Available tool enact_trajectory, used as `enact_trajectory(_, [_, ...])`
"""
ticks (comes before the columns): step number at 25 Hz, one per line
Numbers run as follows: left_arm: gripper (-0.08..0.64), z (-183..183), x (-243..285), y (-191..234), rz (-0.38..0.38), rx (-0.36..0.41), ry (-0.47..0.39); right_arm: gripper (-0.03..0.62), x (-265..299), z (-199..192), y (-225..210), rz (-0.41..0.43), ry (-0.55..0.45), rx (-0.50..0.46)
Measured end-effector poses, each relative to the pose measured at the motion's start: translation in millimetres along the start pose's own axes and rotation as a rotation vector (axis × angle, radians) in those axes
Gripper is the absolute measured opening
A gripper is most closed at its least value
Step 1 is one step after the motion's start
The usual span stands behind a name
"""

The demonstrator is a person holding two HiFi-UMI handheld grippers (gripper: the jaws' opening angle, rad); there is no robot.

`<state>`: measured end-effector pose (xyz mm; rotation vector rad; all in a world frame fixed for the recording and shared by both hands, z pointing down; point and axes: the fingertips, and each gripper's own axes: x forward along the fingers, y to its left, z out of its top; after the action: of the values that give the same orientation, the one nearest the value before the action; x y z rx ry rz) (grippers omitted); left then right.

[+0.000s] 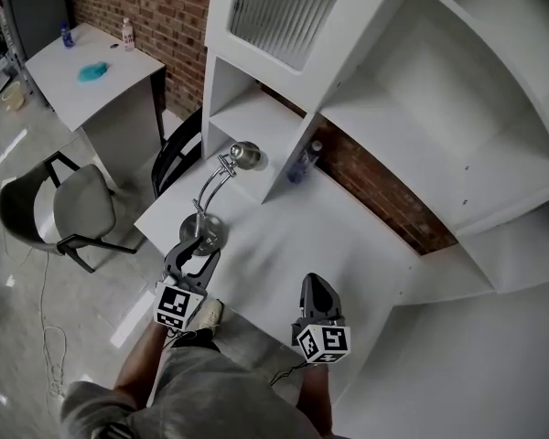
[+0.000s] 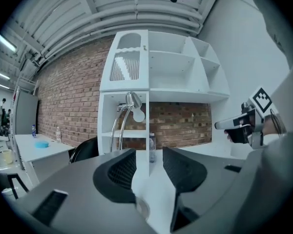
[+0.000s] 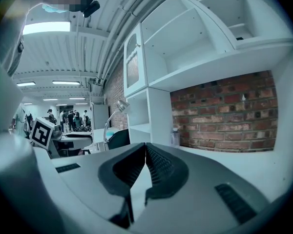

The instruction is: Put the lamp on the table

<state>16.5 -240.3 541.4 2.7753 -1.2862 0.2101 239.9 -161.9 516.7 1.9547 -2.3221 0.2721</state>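
The lamp (image 1: 246, 156) stands on the white table (image 1: 329, 236) by its near left edge, so the left gripper (image 2: 148, 156), jaws apart and empty just beside its base, could bump it off, while the right gripper (image 3: 145, 147) is closed and empty.

Lamp (image 1: 244, 155) on table (image 1: 334, 238), left end, bottle (image 1: 302, 163) to its right, chair (image 1: 73, 204) further left

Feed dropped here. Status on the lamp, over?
Left gripper open, empty. Right gripper shut, empty. Lamp upright on table. Bottle behind, apart.
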Motion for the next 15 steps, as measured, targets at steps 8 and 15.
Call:
enact_trajectory(8, [0.078,19.2,-38.5,-20.6,0.008,0.023,-0.019,0.022,-26.4,-7.7,15.1,0.021,-0.022,0.009])
enact_trajectory(15, [0.025,24.4,-78.2,-50.2,-0.012,0.019,-0.036,0.023,-54.8,-16.6,36.8,0.052,-0.032,0.0])
